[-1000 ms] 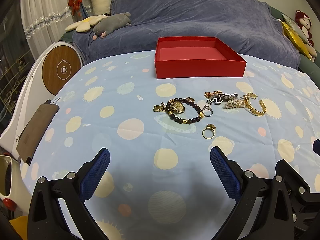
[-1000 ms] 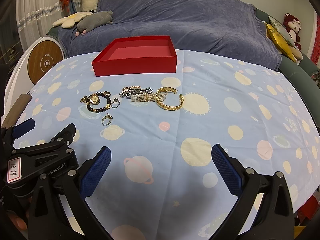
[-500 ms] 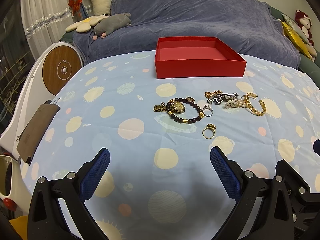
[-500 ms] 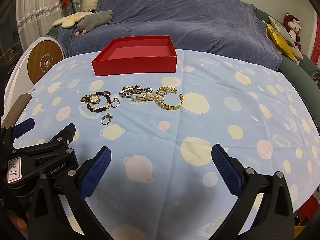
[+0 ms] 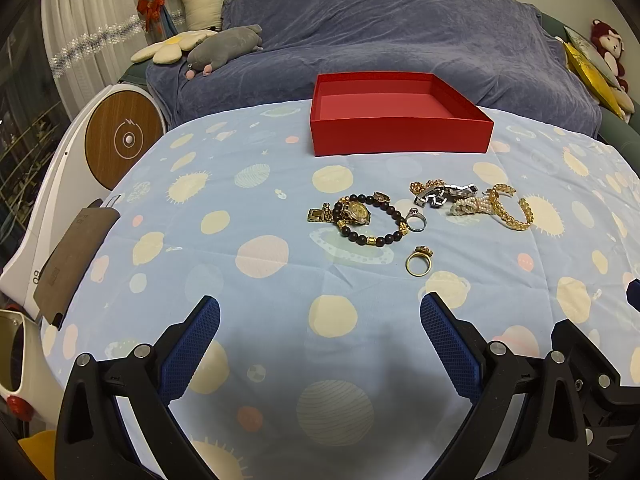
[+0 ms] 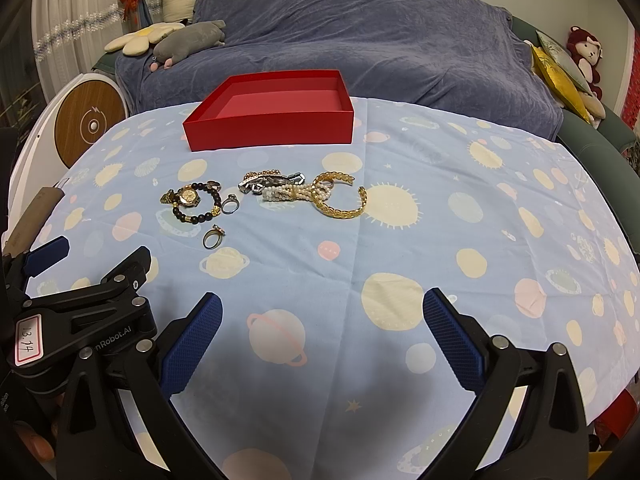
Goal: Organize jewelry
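Observation:
An open, empty red box point(image 5: 400, 120) point(image 6: 272, 120) stands at the far side of the table. In front of it lies loose jewelry: a gold watch point(image 5: 356, 212) point(image 6: 188, 197) with a dark bead bracelet point(image 5: 376, 236), a silver ring point(image 5: 416, 221) point(image 6: 231, 204), a gold ring point(image 5: 418, 263) point(image 6: 213, 237), a silver link piece point(image 5: 444, 195), a pearl bracelet point(image 6: 292, 194) and a gold chain bangle point(image 5: 510, 210) point(image 6: 340, 204). My left gripper point(image 5: 320, 344) is open and empty, near of the jewelry. My right gripper point(image 6: 322, 340) is open and empty, to its right.
The table has a light blue cloth with planet prints point(image 5: 260, 248). A sofa under a blue cover point(image 5: 400, 32) stands behind it with plush toys. A white device with a wooden disc point(image 5: 124, 140) stands at the left. The left gripper's body point(image 6: 80, 316) shows in the right wrist view.

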`<state>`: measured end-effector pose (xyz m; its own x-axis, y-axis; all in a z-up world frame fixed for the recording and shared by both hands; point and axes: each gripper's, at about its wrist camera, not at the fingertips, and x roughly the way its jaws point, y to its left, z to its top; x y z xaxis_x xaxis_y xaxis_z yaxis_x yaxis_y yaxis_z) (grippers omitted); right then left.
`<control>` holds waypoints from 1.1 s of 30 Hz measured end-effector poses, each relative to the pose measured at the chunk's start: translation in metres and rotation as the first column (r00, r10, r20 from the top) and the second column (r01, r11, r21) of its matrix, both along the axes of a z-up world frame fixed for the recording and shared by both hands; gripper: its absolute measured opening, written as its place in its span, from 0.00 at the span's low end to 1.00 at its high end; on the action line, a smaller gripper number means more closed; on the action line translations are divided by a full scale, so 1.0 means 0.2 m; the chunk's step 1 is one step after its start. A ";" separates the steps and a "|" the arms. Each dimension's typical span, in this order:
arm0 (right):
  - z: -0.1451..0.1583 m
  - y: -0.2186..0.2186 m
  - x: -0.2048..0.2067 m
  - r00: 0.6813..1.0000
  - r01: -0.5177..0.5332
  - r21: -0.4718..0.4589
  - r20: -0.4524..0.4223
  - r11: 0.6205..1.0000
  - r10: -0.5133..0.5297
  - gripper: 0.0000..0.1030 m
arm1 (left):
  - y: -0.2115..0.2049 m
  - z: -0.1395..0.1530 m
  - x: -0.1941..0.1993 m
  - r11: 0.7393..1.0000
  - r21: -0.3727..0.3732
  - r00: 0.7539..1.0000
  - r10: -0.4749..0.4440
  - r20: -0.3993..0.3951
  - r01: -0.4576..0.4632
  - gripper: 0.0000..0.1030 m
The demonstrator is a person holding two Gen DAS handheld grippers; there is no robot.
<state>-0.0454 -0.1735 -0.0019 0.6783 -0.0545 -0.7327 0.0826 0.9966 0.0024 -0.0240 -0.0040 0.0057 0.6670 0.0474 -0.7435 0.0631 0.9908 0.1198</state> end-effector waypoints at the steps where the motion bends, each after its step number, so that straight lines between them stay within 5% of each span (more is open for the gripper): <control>1: 0.00 0.00 0.00 1.000 0.000 0.001 0.000 1.000 0.000 0.95 | 0.00 0.00 0.00 1.000 0.000 1.000 0.000 0.000 0.000 0.95; 21: -0.05 -0.01 0.03 1.000 0.002 0.012 -0.022 1.000 -0.002 0.95 | 0.00 -0.05 0.02 1.000 0.002 1.000 -0.003 -0.022 0.003 0.95; 33: -0.04 -0.12 0.20 1.000 0.027 0.066 -0.016 0.997 -0.026 0.95 | 0.06 -0.03 0.16 0.998 -0.065 0.999 0.008 -0.052 -0.011 0.95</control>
